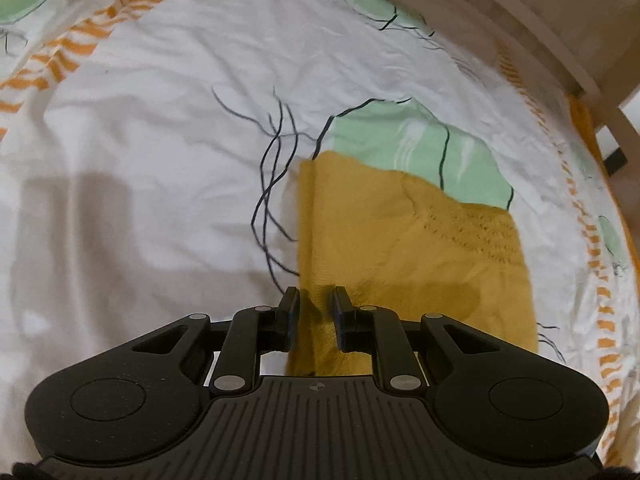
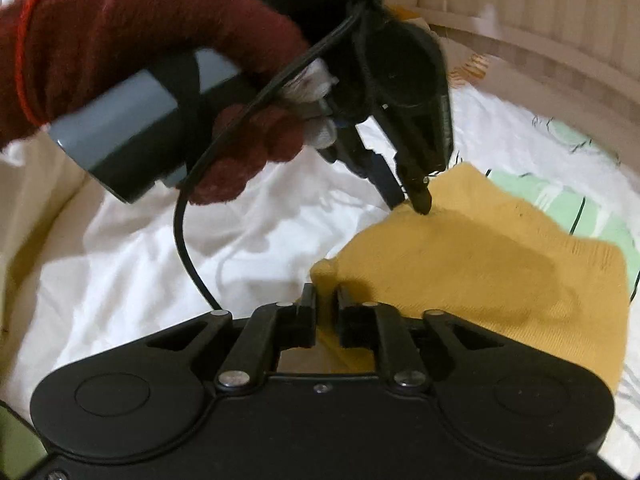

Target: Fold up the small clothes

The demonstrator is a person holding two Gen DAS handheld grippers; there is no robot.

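A small mustard-yellow knit garment point(image 1: 404, 248) lies on a white bedsheet point(image 1: 160, 128) printed with green and orange shapes. My left gripper point(image 1: 316, 300) is shut on the garment's near left edge; yellow cloth fills the gap between its fingers. In the right wrist view the garment point(image 2: 480, 256) lies folded over, and my right gripper point(image 2: 326, 300) is shut on its near left corner. The left gripper point(image 2: 412, 200) shows there too, held by a hand in a dark red glove point(image 2: 132, 44), its tips pinching the garment's far edge.
A pale wooden bed frame point(image 1: 552, 28) curves along the far right edge of the bed. A black cable point(image 2: 188, 216) hangs from the left gripper over the sheet. The sheet point(image 2: 140, 256) stretches out to the left of the garment.
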